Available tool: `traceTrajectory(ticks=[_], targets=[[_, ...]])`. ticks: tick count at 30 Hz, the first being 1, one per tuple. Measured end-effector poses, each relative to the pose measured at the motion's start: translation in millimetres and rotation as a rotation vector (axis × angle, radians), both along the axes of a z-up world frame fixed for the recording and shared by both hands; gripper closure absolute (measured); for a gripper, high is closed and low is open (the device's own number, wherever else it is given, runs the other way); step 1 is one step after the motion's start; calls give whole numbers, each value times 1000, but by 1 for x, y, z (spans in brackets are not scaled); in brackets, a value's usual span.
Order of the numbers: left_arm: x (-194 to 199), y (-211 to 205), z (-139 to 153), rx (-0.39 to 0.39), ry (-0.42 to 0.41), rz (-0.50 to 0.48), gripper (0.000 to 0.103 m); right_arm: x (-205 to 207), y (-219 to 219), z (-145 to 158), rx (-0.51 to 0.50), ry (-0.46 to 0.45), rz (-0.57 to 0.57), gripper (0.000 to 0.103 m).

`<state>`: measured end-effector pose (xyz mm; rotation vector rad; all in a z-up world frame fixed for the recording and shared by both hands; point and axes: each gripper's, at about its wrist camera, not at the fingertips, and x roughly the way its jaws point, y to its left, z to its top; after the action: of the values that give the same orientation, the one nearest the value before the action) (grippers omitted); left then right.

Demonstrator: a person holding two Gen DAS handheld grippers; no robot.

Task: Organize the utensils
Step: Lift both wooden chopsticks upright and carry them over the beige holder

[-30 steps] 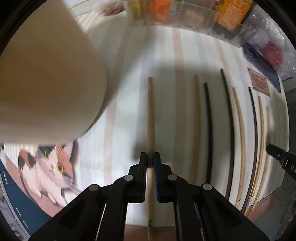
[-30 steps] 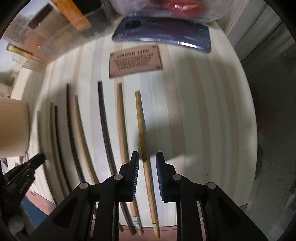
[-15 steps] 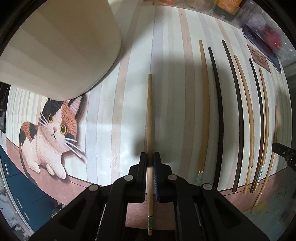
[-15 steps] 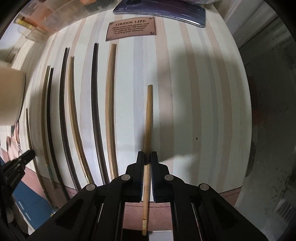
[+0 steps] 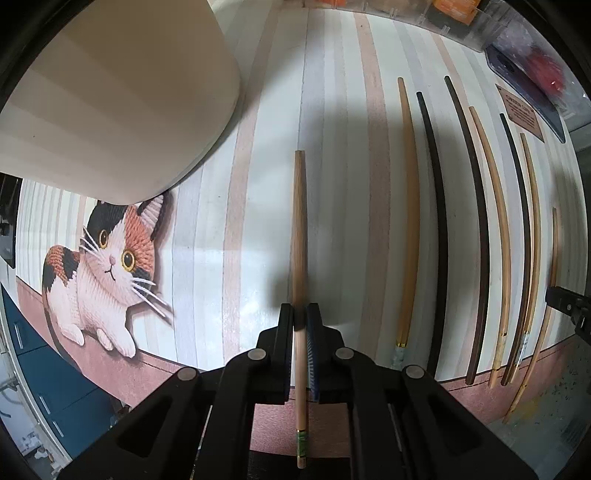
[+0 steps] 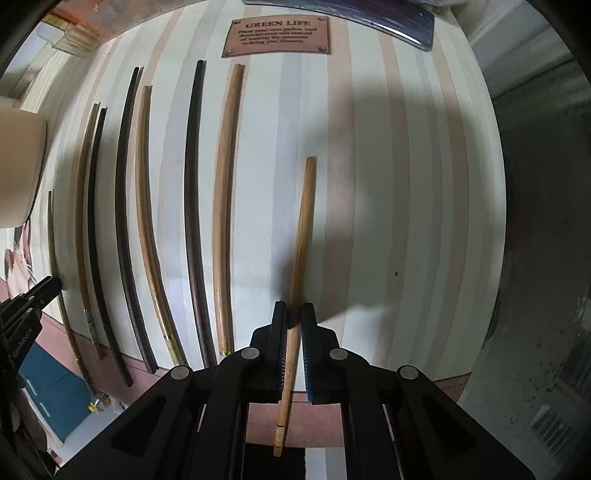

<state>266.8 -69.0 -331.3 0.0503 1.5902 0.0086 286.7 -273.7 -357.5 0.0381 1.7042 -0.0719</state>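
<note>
Both sets of tongs are clamping a chopstick each right now. The left tongs (image 5: 300, 314) are pinching a light wooden chopstick (image 5: 299, 236) with a green band near its back end, holding it above the striped mat (image 5: 343, 110) on the worktop. The big cream container (image 5: 122, 92) is sitting up and to the left of that stick, partly covering the cartoon cat (image 5: 107, 266) printed on the mat; its inside isn't showing, so can't tell what's in it.

The right tongs (image 6: 294, 317) are gripping a bamboo-coloured chopstick (image 6: 303, 229), which is tilting slightly to the right. To the left of that stick, the remaining chopsticks (image 6: 192, 206), a mix of dark and light ones, are lying side by side on the mat. The "GREEN LIFE" plaque (image 6: 277, 37) is sitting beyond their far tips. The clear organiser (image 5: 443, 18) at the far edge is holding orange packets, too blurry to identify.
</note>
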Motion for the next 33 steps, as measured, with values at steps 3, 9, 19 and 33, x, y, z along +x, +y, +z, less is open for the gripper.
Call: traceTrajectory(ticks=[3,9,19,33], targets=[[5,5,0,-10,14,8,98,0,7,-1,-22,-5,23,95],[8,4,-1,-4,16,2,99,-9,10,3,-35,-19,7,95],[-5,5,50,-32,-139,34,99,-28,-19,41,39,-137,-131,96],[-5,8,132,-107,-353,45,99,-31,-24,143,40,-369,-112,96]])
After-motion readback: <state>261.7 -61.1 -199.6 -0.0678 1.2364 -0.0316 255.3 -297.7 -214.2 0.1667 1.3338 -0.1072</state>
